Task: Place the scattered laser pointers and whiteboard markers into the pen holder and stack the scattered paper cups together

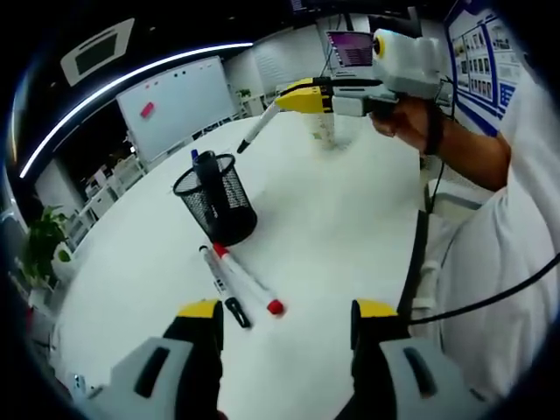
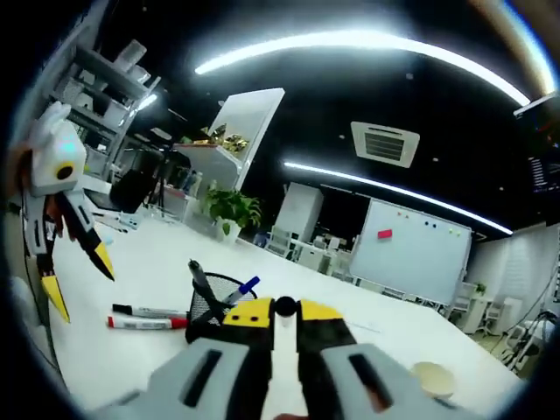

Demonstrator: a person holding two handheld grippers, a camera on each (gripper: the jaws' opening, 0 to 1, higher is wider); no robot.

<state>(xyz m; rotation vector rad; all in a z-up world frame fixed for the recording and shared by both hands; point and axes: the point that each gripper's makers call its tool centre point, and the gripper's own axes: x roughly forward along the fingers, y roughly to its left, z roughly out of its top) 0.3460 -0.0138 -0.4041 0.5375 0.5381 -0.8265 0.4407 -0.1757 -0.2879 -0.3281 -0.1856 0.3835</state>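
1. Pen holder (image 1: 216,196): black mesh cup, upright on the white table (image 1: 341,219), ahead of the left gripper (image 1: 287,313) and slightly to its left. A dark marker and a blue-tipped pen stand inside it.
2. Two whiteboard markers lie side by side on the table between the left gripper's jaws and the pen holder, just beyond the left jaw tip. Red-capped marker (image 1: 248,280) lies nearer the centre line; black-capped marker (image 1: 221,286) just left of it. Both touch or nearly touch the holder's base at their far ends.
3. Left gripper: jaws wide apart, nothing between them, yellow tips over bare table.
4. Right gripper (image 1: 278,102), seen from the left gripper view: held by a hand (image 1: 404,121) well beyond the holder, above the table. Its yellow jaws are clamped on a white-barrelled marker with a black cap (image 1: 257,129), which slants down toward the pen holder.
5. Right gripper view: own jaws (image 2: 284,311) pressed together on that marker, whose black end (image 2: 284,306) shows between the yellow tips. Pen holder (image 2: 217,300) sits directly beyond the jaws, partly hidden by them.
6. Same view: the red-capped marker (image 2: 144,323) and the black-capped one (image 2: 144,311) lie left of the jaws; the left gripper (image 2: 77,271) hangs further left, jaws apart.
7. Stack of clear cups (image 1: 325,127) stands behind the right gripper, partly hidden.
8. Round pale disc (image 2: 432,378) lies on the table right of the right gripper's jaws; cannot tell what it is.
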